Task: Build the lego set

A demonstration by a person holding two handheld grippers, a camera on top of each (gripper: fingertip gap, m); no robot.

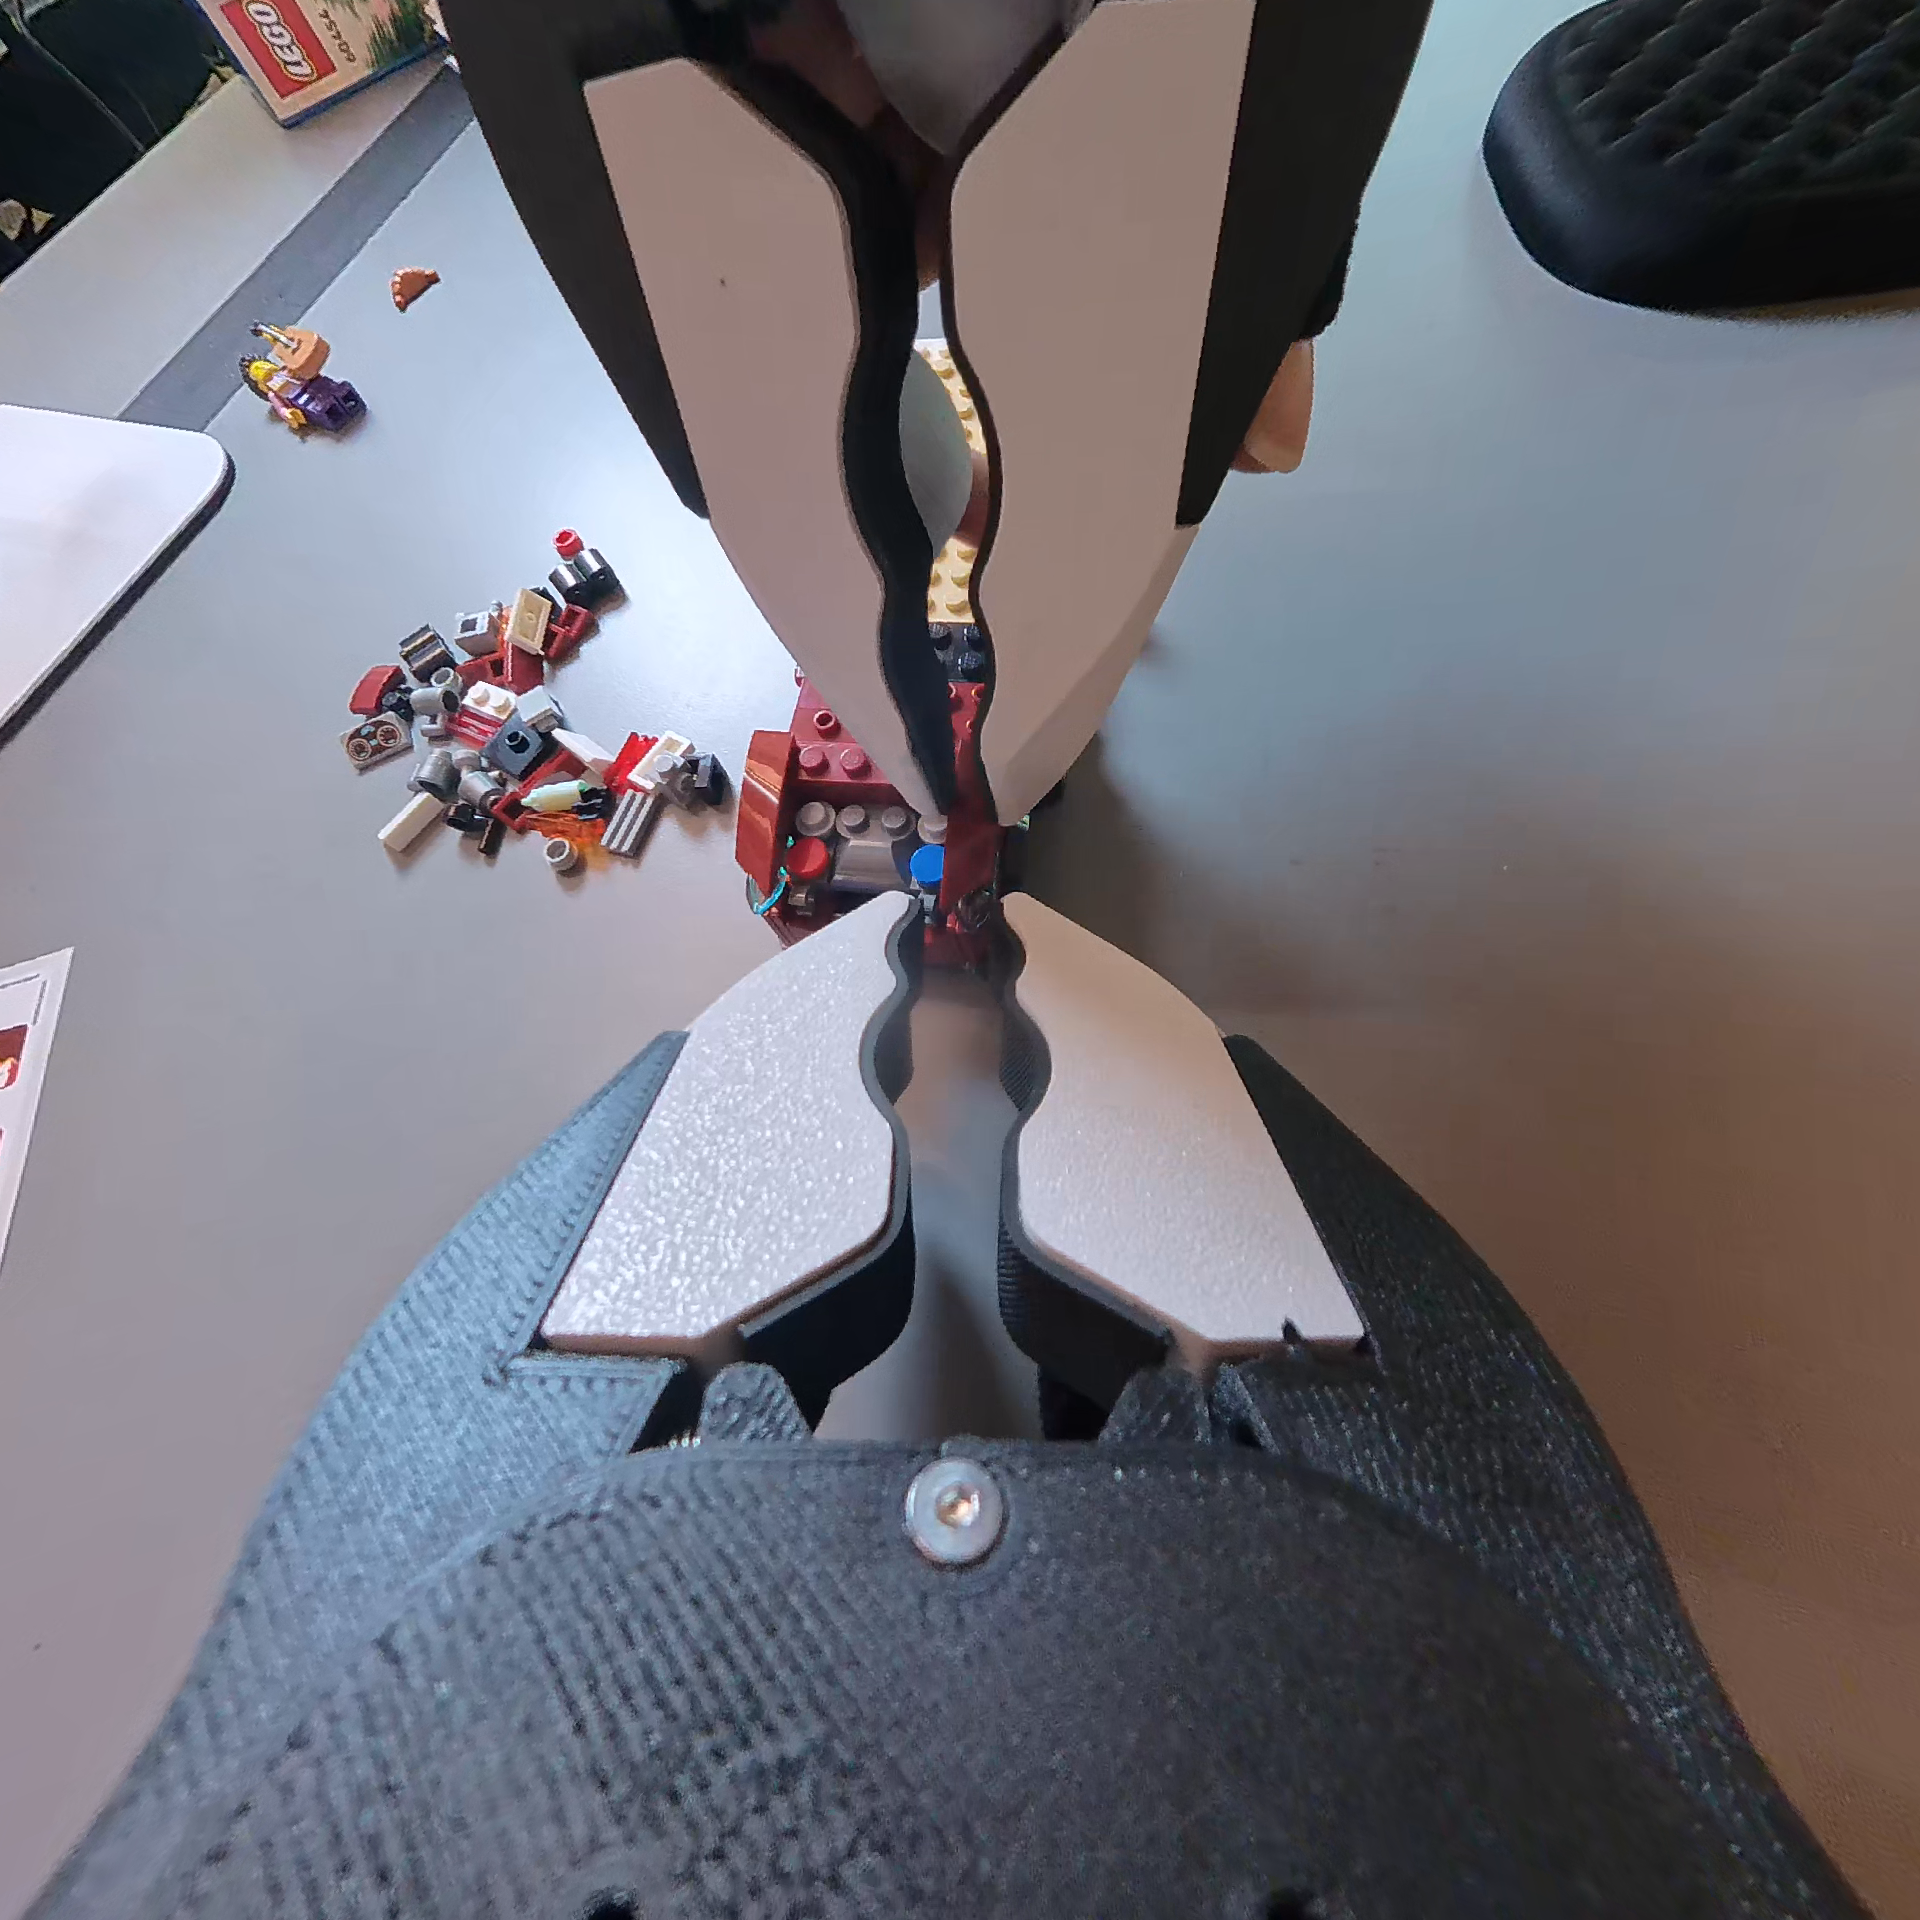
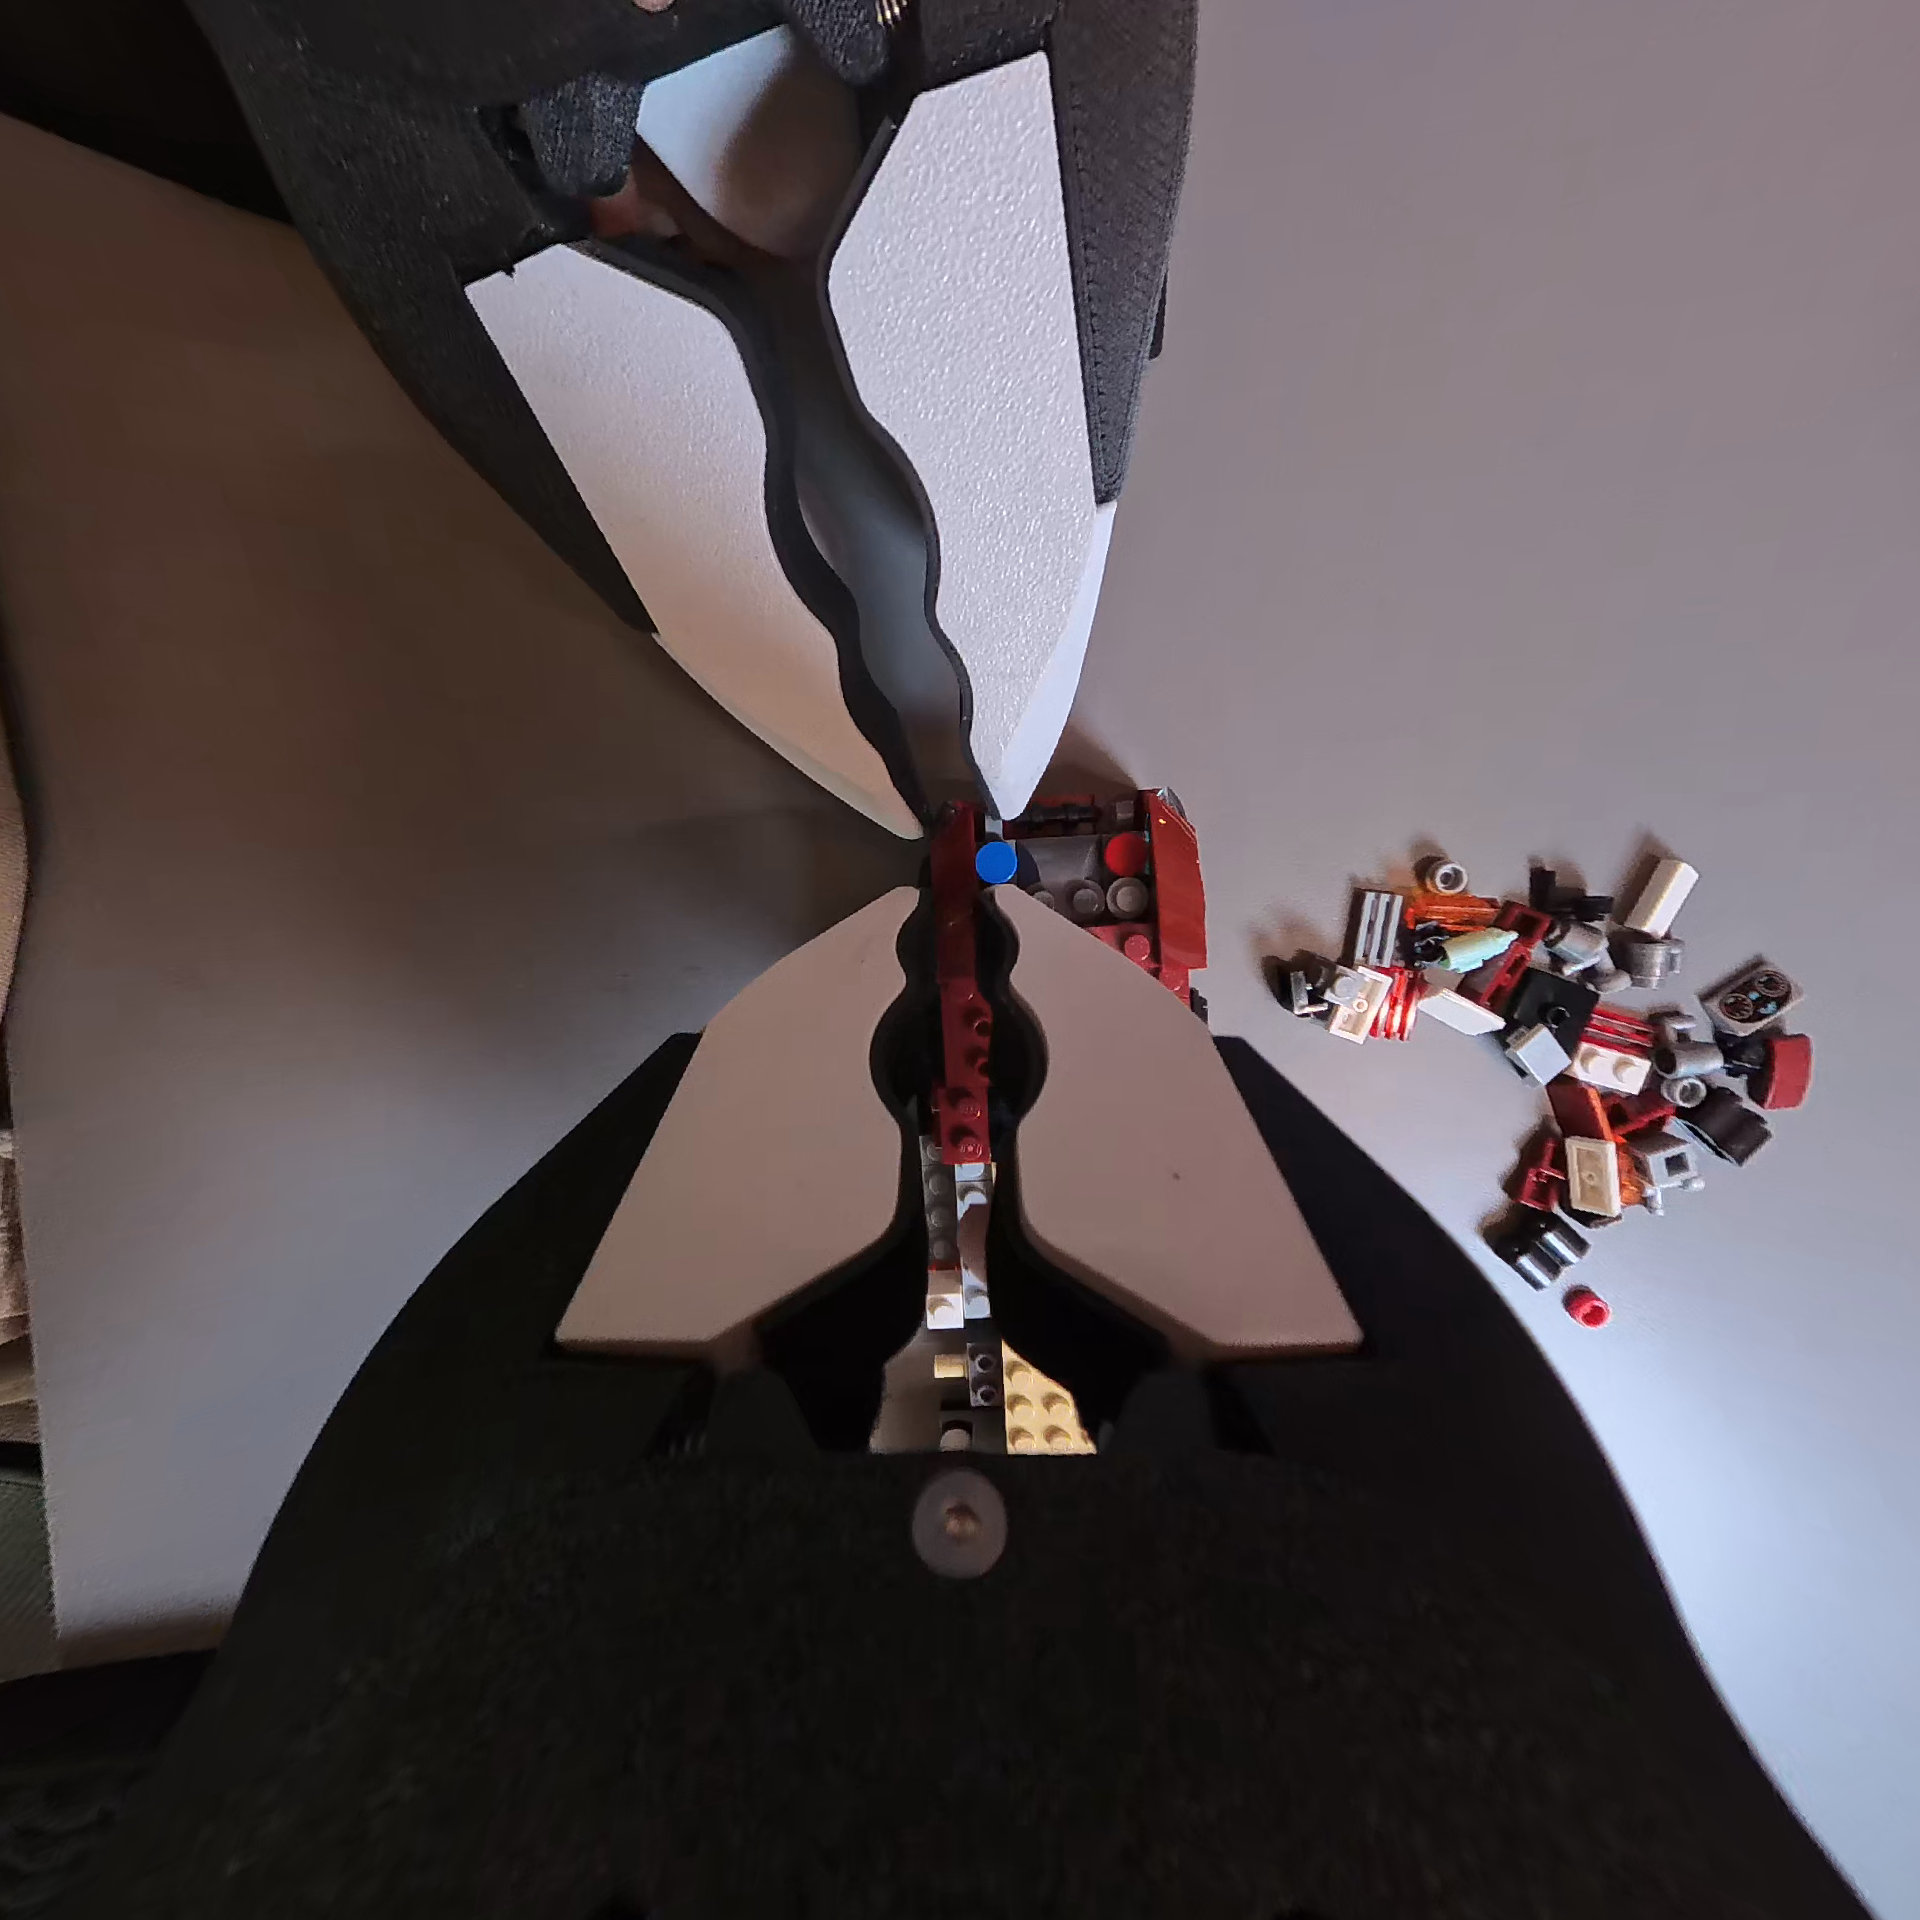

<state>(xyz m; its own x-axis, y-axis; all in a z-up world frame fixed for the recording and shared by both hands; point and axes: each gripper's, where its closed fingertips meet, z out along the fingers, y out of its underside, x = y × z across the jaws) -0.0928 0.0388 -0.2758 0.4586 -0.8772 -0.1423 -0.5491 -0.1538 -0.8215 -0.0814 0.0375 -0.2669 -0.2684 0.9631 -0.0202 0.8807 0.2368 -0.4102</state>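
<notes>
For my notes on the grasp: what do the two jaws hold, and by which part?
Both grippers, left and right, pinch the dark red brick model by the same thin side wall, from opposite ends.

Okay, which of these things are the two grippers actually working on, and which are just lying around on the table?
In hand: brick model, its dark red wall pinched by the left gripper and the right gripper.

Lying about: loose brick pile, minifigure parts, brown piece, box, black pad, printed sheet.
</notes>
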